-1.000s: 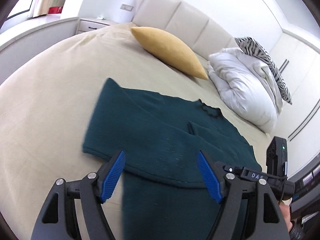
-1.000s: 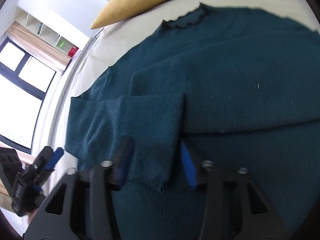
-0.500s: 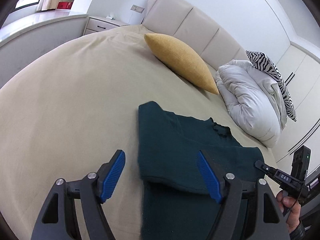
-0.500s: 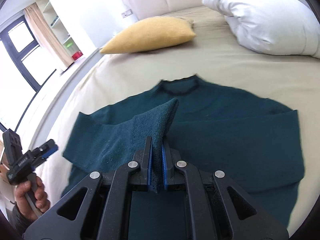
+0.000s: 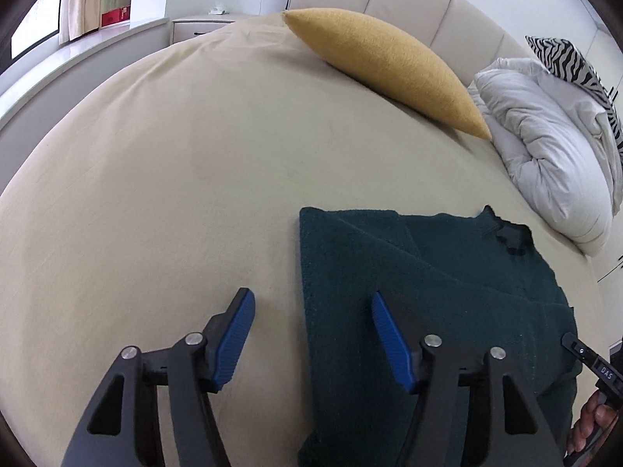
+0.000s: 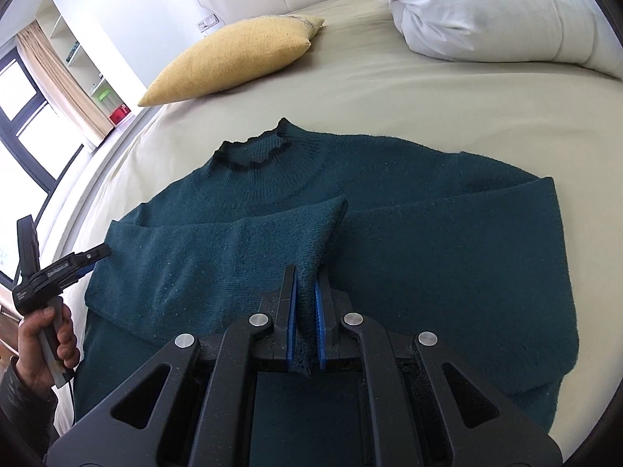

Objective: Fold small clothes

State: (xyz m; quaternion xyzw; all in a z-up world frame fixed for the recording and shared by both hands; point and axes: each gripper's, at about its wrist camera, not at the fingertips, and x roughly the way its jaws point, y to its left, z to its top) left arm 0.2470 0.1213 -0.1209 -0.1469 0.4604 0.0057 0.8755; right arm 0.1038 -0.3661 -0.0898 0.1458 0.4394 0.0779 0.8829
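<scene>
A dark teal knit sweater (image 6: pixel 447 241) lies flat on the beige bed, neck toward the pillows; it also shows in the left wrist view (image 5: pixel 420 272). Both sleeves are folded in across the chest. My right gripper (image 6: pixel 306 292) is shut on the cuff end of the left sleeve (image 6: pixel 218 257) and holds it slightly raised over the sweater's middle. My left gripper (image 5: pixel 311 311) is open and empty, hovering at the sweater's left folded edge; it also shows in the right wrist view (image 6: pixel 87 258), in the person's hand.
A yellow pillow (image 5: pixel 385 58) lies near the headboard and shows in the right wrist view (image 6: pixel 233 58). A white duvet (image 5: pixel 545 132) with a zebra cushion (image 5: pixel 572 62) is piled at the right. Bare beige sheet (image 5: pixel 175 179) lies left of the sweater. A window ledge runs along the left.
My right gripper closed on the sleeve cuff and lifted it back toward the sweater's middle. My left gripper stayed open and shifted left, off the sweater to its edge.
</scene>
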